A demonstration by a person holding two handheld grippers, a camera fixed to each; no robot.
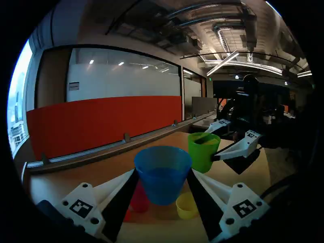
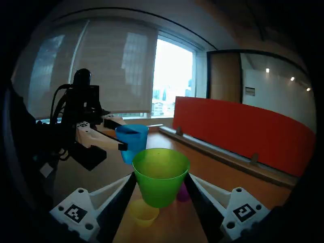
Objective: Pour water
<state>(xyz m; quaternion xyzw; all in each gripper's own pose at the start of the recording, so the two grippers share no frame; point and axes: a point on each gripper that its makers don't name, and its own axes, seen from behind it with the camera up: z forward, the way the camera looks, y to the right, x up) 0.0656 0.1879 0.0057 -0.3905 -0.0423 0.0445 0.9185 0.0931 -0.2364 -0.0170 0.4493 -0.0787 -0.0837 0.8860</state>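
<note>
In the left gripper view my left gripper is shut on a blue cup, held upright above the wooden table. Beyond it to the right, the right gripper holds a green cup. In the right gripper view my right gripper is shut on the green cup, also upright. Farther off at left, the left gripper grips the blue cup. I cannot tell whether either cup holds water.
Small cups stand on the table below: a red one and a yellow one; the yellow cup and a purple one show under the green cup. An orange partition with a rail runs along the table's far edge.
</note>
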